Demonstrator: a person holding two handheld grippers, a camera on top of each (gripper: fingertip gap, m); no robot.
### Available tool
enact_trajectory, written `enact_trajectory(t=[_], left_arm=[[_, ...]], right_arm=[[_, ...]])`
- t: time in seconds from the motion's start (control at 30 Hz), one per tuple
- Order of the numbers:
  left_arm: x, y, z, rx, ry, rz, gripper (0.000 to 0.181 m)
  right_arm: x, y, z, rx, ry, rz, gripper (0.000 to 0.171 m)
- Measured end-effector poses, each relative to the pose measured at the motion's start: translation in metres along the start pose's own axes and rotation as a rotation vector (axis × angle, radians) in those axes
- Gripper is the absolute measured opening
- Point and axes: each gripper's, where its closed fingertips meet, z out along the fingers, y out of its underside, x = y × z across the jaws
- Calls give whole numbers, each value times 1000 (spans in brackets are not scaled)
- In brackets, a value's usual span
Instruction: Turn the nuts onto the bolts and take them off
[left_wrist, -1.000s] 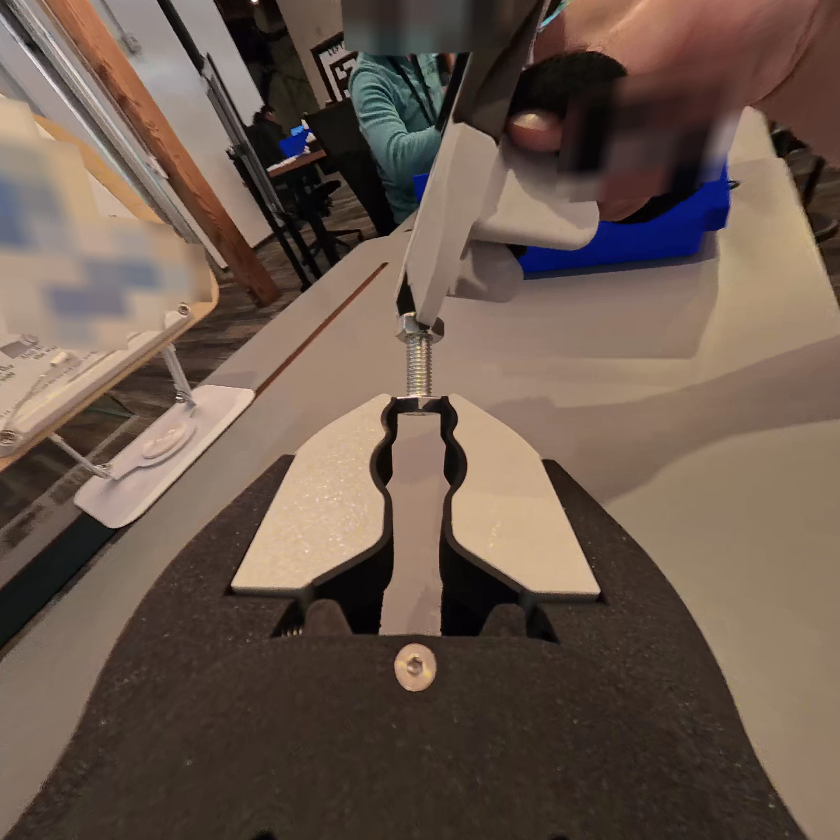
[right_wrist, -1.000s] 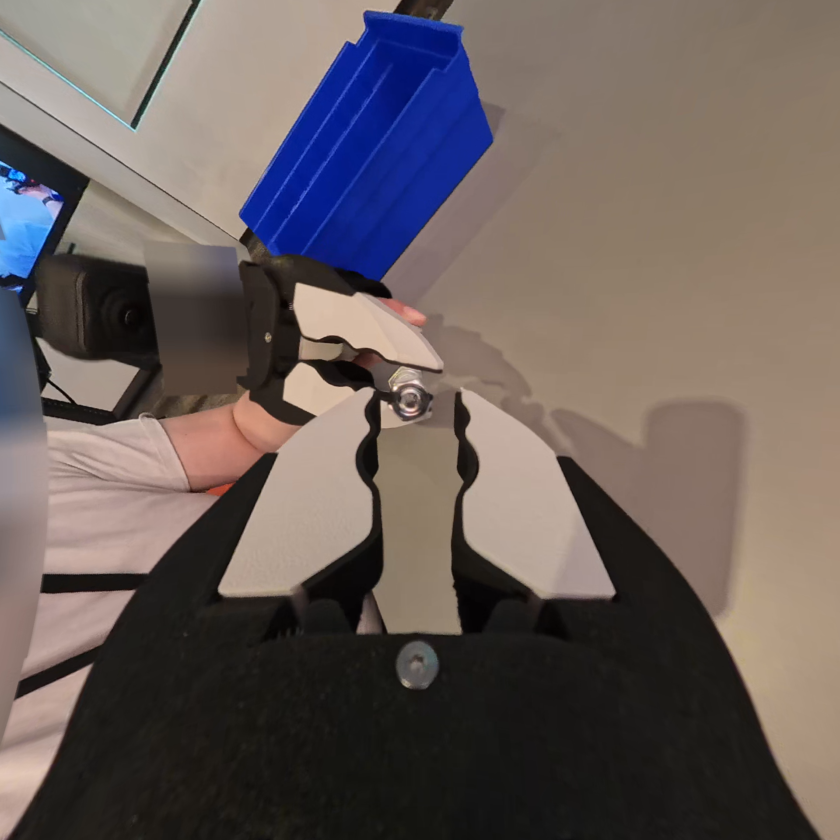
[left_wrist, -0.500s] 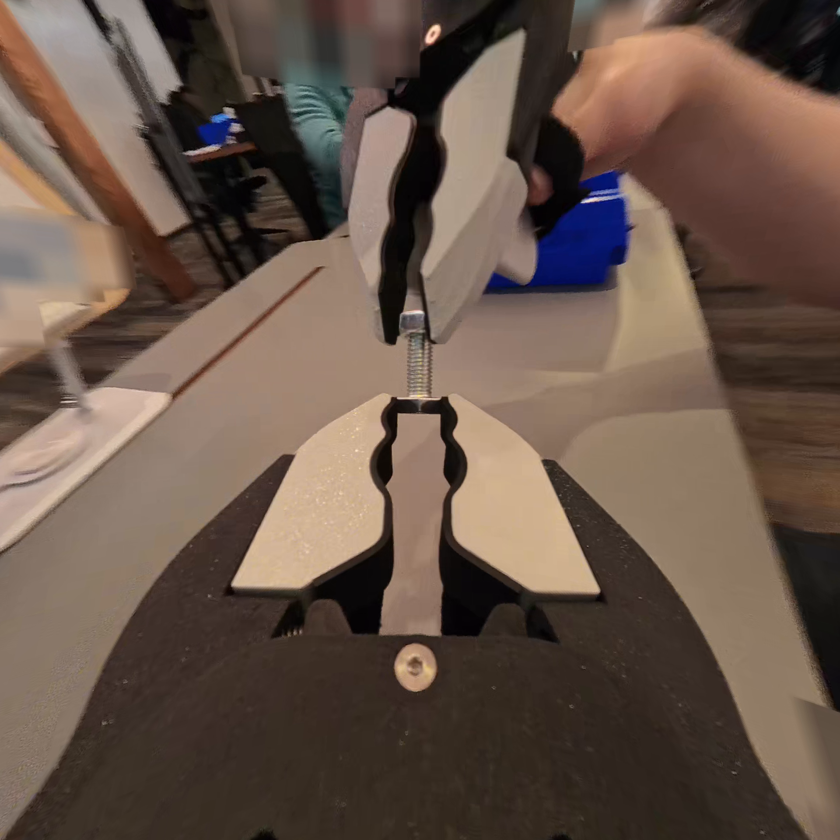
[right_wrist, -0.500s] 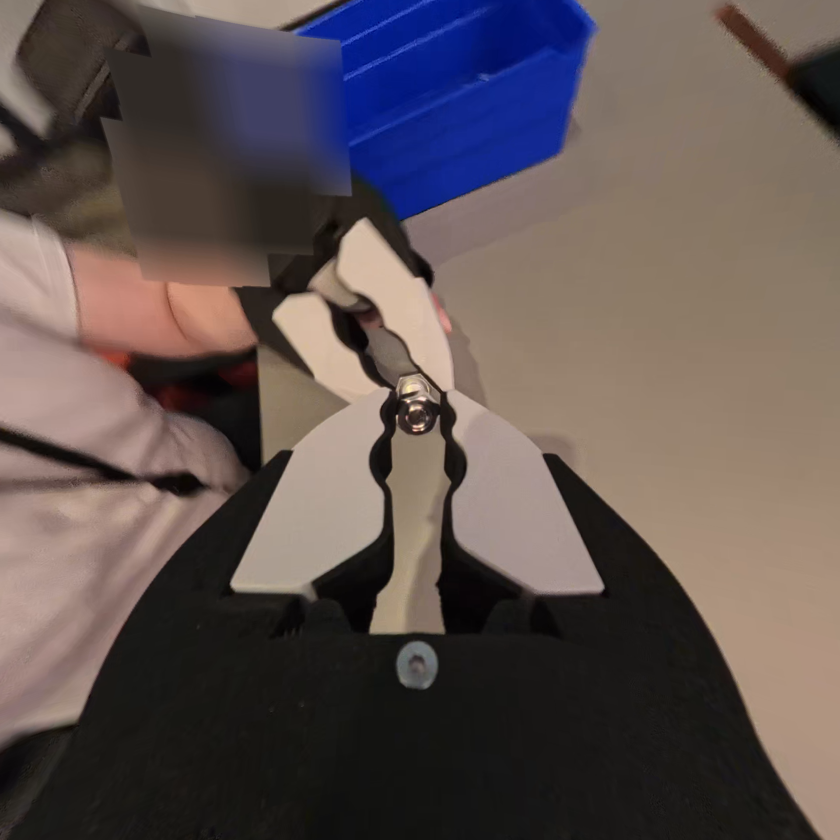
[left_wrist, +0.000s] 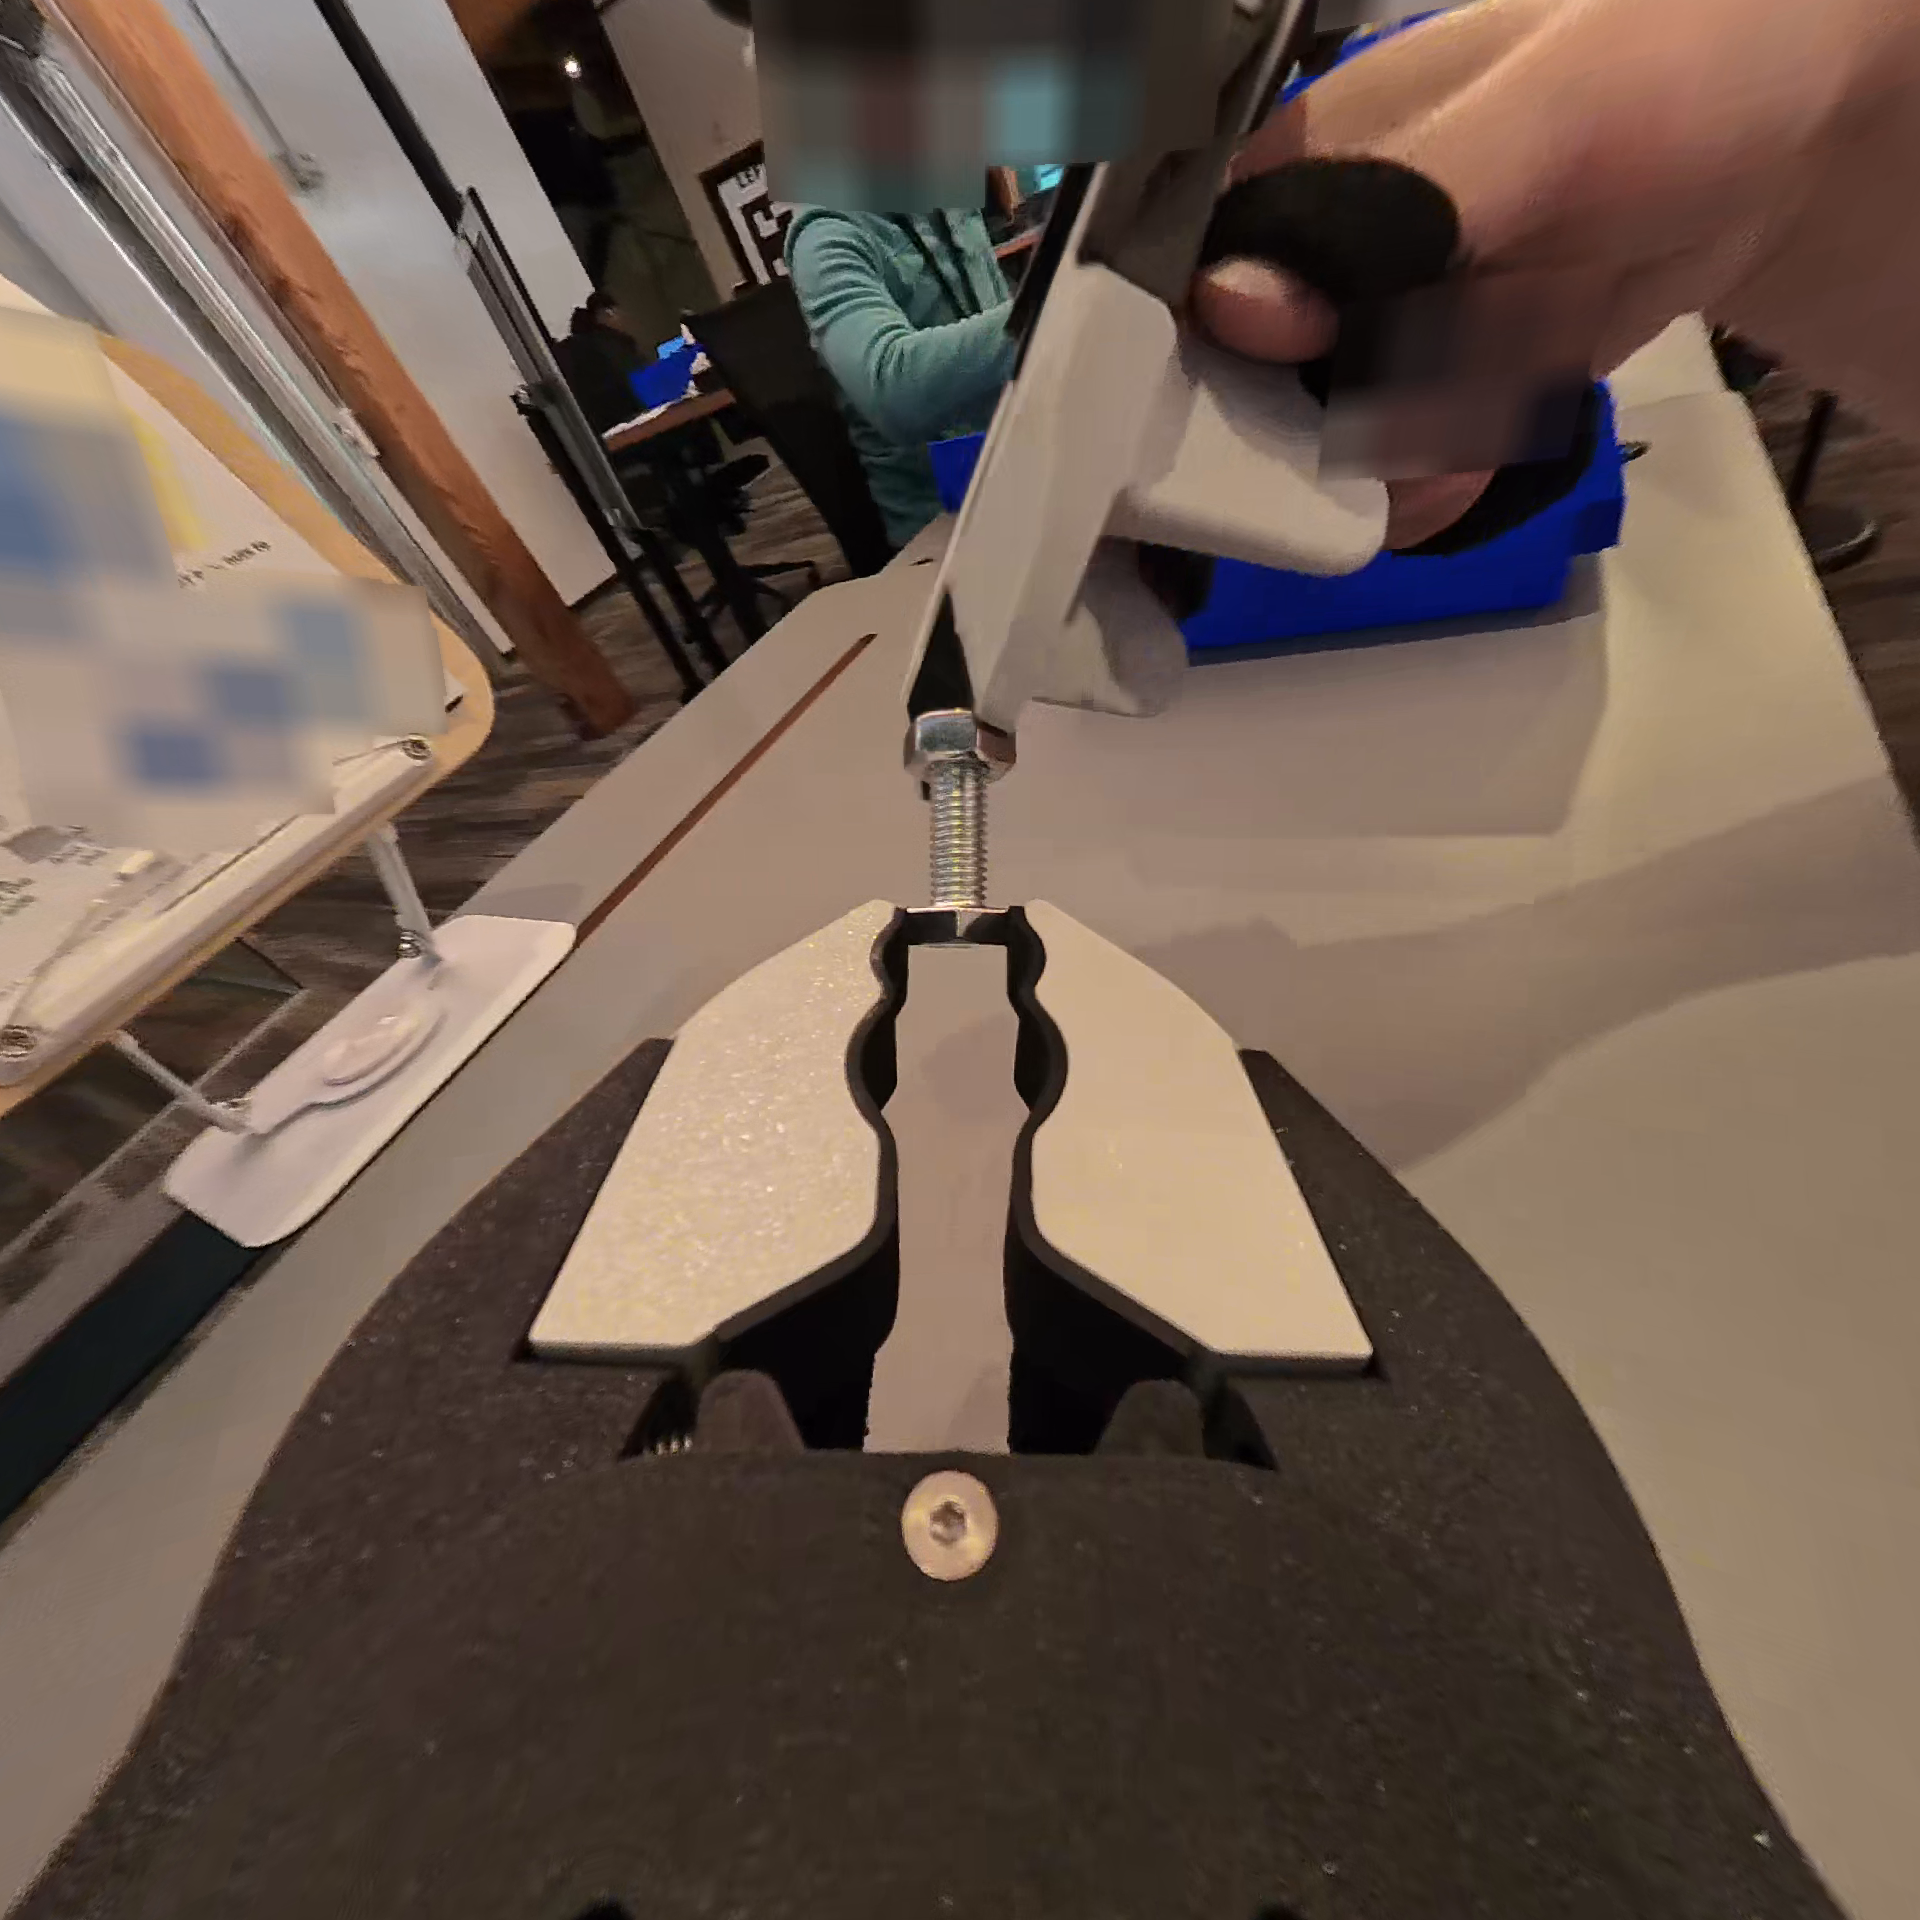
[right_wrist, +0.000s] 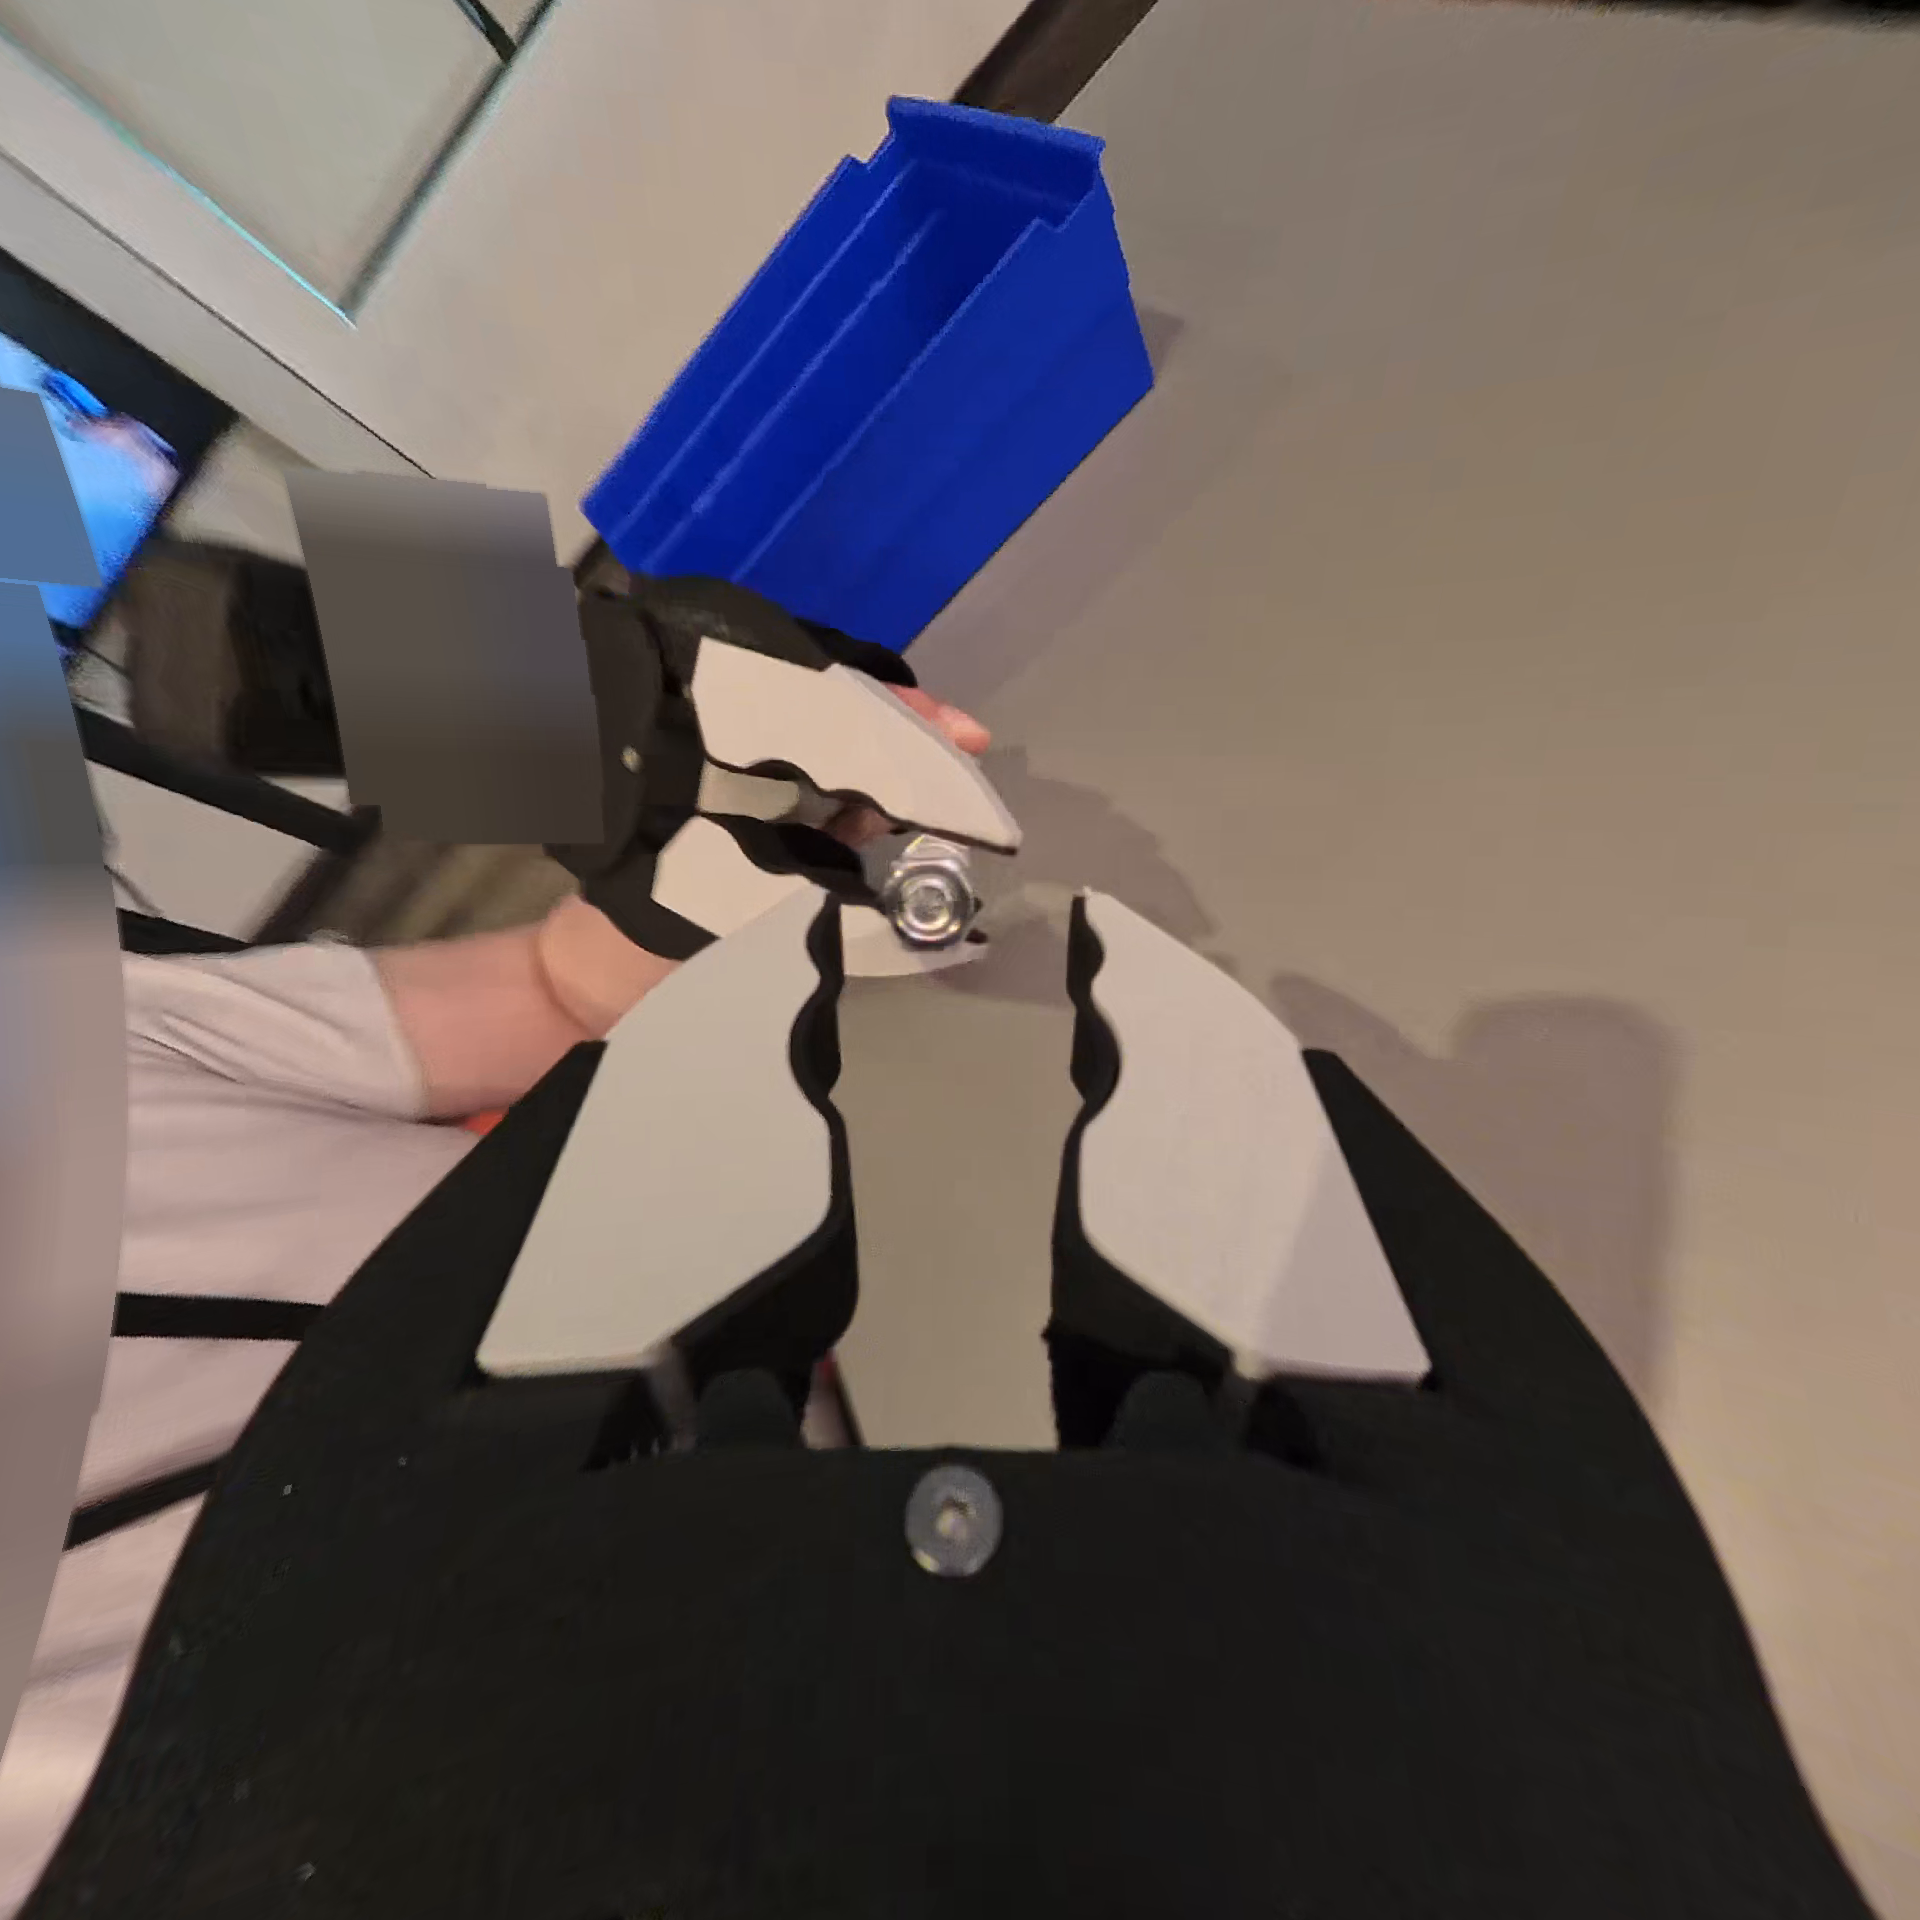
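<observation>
In the left wrist view my left gripper is shut on the head of a silver bolt, whose threaded shaft points away from me. A silver nut sits on the far end of the thread. My right gripper comes down from above, its tips at the nut. In the right wrist view my right gripper is open, its fingers standing apart on either side of the nut, which is seen end on. The left gripper's fingers hold the bolt from the left.
A blue bin stands on the grey table behind the grippers; the right wrist view shows it with nothing visible inside. A stand with a white base is left of the table. A person in teal sits far behind. Left and right tips are no more than a few centimetres apart.
Half a second ago my right gripper was shut on the nut and rolled to one side. It has since let go, opened and rolled back. The left gripper and bolt have stayed put.
</observation>
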Motion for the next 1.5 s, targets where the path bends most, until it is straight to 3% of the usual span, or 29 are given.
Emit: enact_trajectory(t=[0.13, 0.23, 0.4, 0.47, 0.57, 0.73, 0.9, 0.93, 1.1, 1.23, 1.4, 1.5], left_arm=[[2, 3, 2, -20, -4, 15, 18], [4, 2, 2, -7, 27, -15, 18], [22, -4, -4, 21, 189, -71, 18], [26, -4, -4, 23, 218, -82, 18], [23, -7, -5, 38, 197, -78, 18], [13, -4, -2, 27, 120, -49, 18], [9, -1, 0, 11, 65, -8, 18], [8, 0, 0, 3, 56, 4, 18], [5, 2, 2, -10, 15, 39, 18], [9, 2, 1, -7, 52, 19, 18], [29, -4, -3, 25, 216, -48, 18], [30, -7, -4, 42, 225, -61, 18]], right_arm=[[0, 3, 4, -33, -9, 32, 19], [-3, 4, 4, -73, -4, -77, 19], [-14, 17, -2, -162, -32, -754, 19], [-15, 19, -2, -155, -6, -893, 19], [-16, 14, -1, -80, 20, -862, 20], [-7, 3, -8, 34, 40, -626, 51], [-12, 2, -4, 45, -67, -229, 48], [-15, 3, -1, 43, -96, -167, 41], [-5, 5, 4, 14, 21, -94, 20], [-6, 8, 3, -39, 30, -210, 17], [-17, 22, -3, -115, -35, -811, 17], [-19, 21, -4, -84, -36, -870, 17]])
